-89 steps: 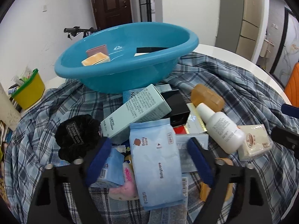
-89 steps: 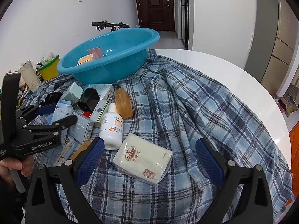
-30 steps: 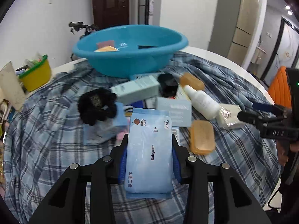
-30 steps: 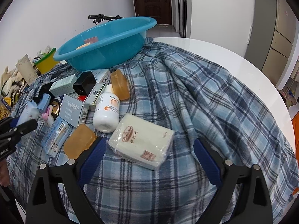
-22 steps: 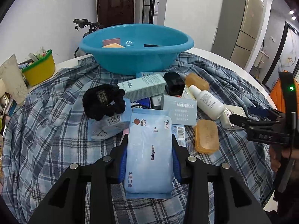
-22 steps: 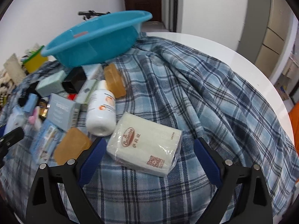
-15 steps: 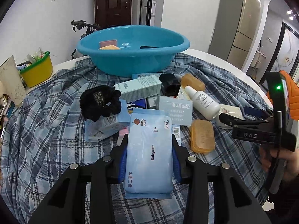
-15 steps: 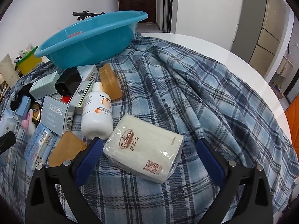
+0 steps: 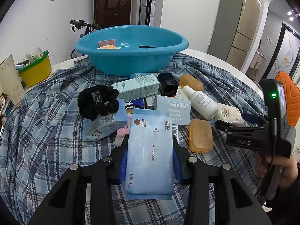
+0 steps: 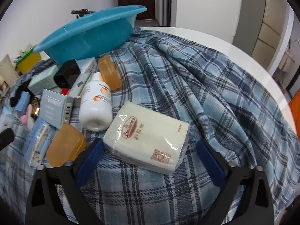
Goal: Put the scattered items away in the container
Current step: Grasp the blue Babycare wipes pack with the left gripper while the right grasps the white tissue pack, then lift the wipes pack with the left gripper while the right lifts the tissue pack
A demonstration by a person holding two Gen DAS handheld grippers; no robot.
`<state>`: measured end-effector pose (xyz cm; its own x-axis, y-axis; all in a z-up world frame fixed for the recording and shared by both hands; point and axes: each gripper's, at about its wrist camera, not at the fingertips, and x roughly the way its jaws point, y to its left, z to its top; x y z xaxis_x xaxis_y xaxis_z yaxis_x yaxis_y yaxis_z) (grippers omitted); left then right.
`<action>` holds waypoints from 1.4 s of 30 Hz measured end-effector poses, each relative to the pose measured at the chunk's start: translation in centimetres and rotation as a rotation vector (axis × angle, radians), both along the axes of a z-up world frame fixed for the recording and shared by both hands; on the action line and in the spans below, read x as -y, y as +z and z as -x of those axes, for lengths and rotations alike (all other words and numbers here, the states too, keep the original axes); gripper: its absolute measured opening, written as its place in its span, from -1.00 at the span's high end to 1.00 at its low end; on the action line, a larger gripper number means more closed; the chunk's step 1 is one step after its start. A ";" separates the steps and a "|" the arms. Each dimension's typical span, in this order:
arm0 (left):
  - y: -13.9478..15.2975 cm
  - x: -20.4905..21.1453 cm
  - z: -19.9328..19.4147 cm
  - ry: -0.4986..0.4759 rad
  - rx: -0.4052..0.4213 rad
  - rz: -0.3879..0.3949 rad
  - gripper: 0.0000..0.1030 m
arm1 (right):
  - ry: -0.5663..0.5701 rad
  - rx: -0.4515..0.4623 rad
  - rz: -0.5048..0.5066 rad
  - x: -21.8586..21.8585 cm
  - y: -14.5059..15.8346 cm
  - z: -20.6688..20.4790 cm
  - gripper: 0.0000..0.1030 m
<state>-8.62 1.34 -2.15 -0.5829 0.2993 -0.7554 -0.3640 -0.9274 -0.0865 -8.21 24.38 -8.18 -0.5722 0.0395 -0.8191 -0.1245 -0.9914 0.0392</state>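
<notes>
**Left claw holds the wipes; right claw straddles the tissue pack**

The left wrist view shows the left claw (image 9: 150, 161) clamped on a pale blue soft pack of Babycare wipes (image 9: 150, 155), its blue pads pressed against both long edges. Beyond it, the round blue plastic basin (image 9: 131, 48) sits at the far side of the surface on a blue plaid cloth (image 9: 46, 131), with a pink block and a tan block already inside; the right wrist view sees only the basin's outer wall. The left view also takes in a black fabric scrunchie (image 9: 98, 102).

The right wrist view shows the right claw (image 10: 148, 161), whose jaws have just been closing, around a white wrapped tissue pack (image 10: 148, 138) lying on the cloth. The pads seem just short of touching it, though the left pad's tip is hidden behind the wrapper.
</notes>
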 end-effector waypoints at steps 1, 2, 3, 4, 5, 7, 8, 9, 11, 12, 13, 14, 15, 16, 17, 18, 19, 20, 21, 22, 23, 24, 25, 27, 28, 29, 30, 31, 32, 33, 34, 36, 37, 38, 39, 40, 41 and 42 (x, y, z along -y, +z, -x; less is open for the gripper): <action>0.0 0.0 0.0 0.001 0.000 0.000 0.19 | 0.016 0.005 0.029 -0.3 0.0 -0.2 -0.54; 0.0 0.0 0.0 0.001 0.000 0.000 0.19 | 0.033 0.001 0.035 -0.5 0.1 -0.5 -0.54; 0.0 0.0 0.0 0.000 0.000 0.000 0.19 | 0.064 0.005 0.039 -0.6 0.2 -0.8 -0.53; 0.0 0.0 0.0 -0.001 0.001 0.000 0.19 | 0.095 0.015 0.040 -0.5 0.2 -1.0 -0.53; 0.0 0.0 0.0 -0.004 0.000 -0.001 0.19 | 0.128 0.023 0.041 -0.6 0.2 -1.3 -0.52; 0.1 -0.1 -0.1 -0.008 -0.001 0.000 0.19 | 0.196 0.035 0.050 -0.9 0.4 -2.1 -0.52; 0.1 -0.1 -0.2 -0.010 -0.001 0.000 0.19 | 0.221 0.041 0.057 -1.2 0.5 -2.4 -0.52; 0.1 -0.1 -0.2 -0.011 -0.002 -0.001 0.19 | 0.236 0.045 0.060 -1.4 0.6 -2.7 -0.52; 0.2 -0.1 -0.2 -0.012 -0.003 -0.004 0.19 | 0.266 0.057 0.048 -1.9 0.6 -3.3 -0.54; 0.2 -0.1 -0.2 -0.012 -0.003 -0.005 0.19 | 0.256 0.058 0.029 -2.1 0.5 -3.5 -0.61; 0.3 -0.1 -0.2 -0.012 -0.003 -0.007 0.19 | 0.220 0.056 0.004 -2.4 0.5 -3.6 -0.67; 0.3 -0.1 -0.2 -0.013 -0.003 -0.008 0.19 | 0.185 0.052 -0.011 -2.5 0.6 -3.6 -0.79; 0.3 -0.2 -0.2 -0.013 -0.003 -0.010 0.19 | 0.159 0.044 -0.015 -2.5 0.7 -3.8 -0.81; 0.3 -0.2 -0.2 -0.014 -0.003 -0.011 0.19 | 0.137 0.034 -0.014 -2.4 0.7 -3.9 -0.81; 0.2 -0.2 -0.1 -0.015 -0.003 -0.012 0.19 | 0.116 0.027 -0.021 -2.0 0.7 -3.9 -0.81; 0.2 -0.3 -0.1 -0.016 -0.002 -0.012 0.19 | 0.099 0.018 -0.036 -1.5 0.7 -3.8 -0.82; 0.2 -0.3 -0.1 -0.017 -0.001 -0.011 0.19 | 0.083 0.013 -0.056 -1.1 0.7 -3.5 -0.85; 0.2 -0.4 -0.1 -0.018 0.001 -0.010 0.19 | 0.063 0.013 -0.076 -0.8 0.6 -3.2 -0.90; 0.1 -0.4 0.0 -0.018 0.002 -0.009 0.19 | 0.038 0.011 -0.088 -0.6 0.5 -3.0 -0.90; 0.1 -0.3 -0.1 -0.018 0.002 -0.009 0.19 | 0.017 0.009 -0.076 -0.5 0.4 -2.7 -0.90; 0.1 -0.3 -0.1 -0.018 0.002 -0.009 0.19 | 0.000 0.014 -0.059 -0.7 0.3 -2.5 -0.90; 0.2 -0.3 -0.1 -0.016 0.001 -0.010 0.19 | -0.023 0.022 -0.043 -0.9 0.1 -2.3 -0.90; 0.2 -0.2 -0.1 -0.015 0.000 -0.011 0.19 | -0.048 0.025 -0.029 -1.2 0.0 -2.3 -0.90; 0.3 0.0 -0.1 -0.009 -0.003 -0.014 0.19 | -0.063 0.022 -0.006 -1.8 -0.1 -2.4 -0.90; 0.3 0.1 -0.1 -0.006 -0.004 -0.015 0.19 | -0.061 0.016 -0.003 -1.8 -0.1 -2.5 -0.89; 0.3 0.2 -0.1 -0.004 -0.004 -0.016 0.19 | -0.058 0.010 -0.004 -1.8 0.0 -2.5 -0.79; 0.3 0.2 0.0 -0.003 -0.004 -0.017 0.19 | -0.062 0.004 -0.012 -1.9 0.0 -2.7 -0.61; 0.3 0.2 0.0 -0.002 -0.003 -0.017 0.19 | -0.062 -0.001 -0.016 -2.0 0.1 -2.8 -0.55; 0.3 0.2 0.1 -0.002 -0.003 -0.017 0.19 | -0.060 -0.002 -0.015 -2.0 0.2 -2.8 -0.48; 0.2 0.2 0.1 -0.002 -0.003 -0.017 0.19 | -0.054 0.000 -0.006 -2.1 0.2 -2.8 -0.47; 0.2 0.2 0.1 0.004 -0.003 -0.015 0.19 | -0.050 -0.002 0.004 -2.2 0.3 -2.8 -0.46; 0.2 0.2 0.0 0.016 -0.004 -0.009 0.19 | -0.049 -0.009 0.027 -2.4 0.4 -3.0 -0.43; 0.2 0.2 0.0 0.017 -0.005 -0.009 0.19 | -0.048 -0.014 0.037 -2.4 0.5 -3.1 -0.43; 0.2 0.2 0.0 0.018 -0.006 -0.008 0.19 | -0.047 -0.020 0.039 -2.3 0.6 -3.2 -0.42; 0.3 0.2 0.0 0.025 -0.013 -0.005 0.19 | -0.045 -0.025 0.034 -2.2 0.8 -3.2 -0.42; 0.3 0.2 -0.1 0.029 -0.019 -0.002 0.19 | -0.043 -0.031 0.024 -2.1 0.9 -3.2 -0.42; 0.3 0.1 -0.1 0.034 -0.023 -0.002 0.19 | -0.041 -0.037 0.016 -1.9 1.1 -3.2 -0.42; 0.3 0.2 -0.1 0.039 -0.025 -0.003 0.19 | -0.039 -0.045 0.011 -1.8 1.3 -3.3 -0.42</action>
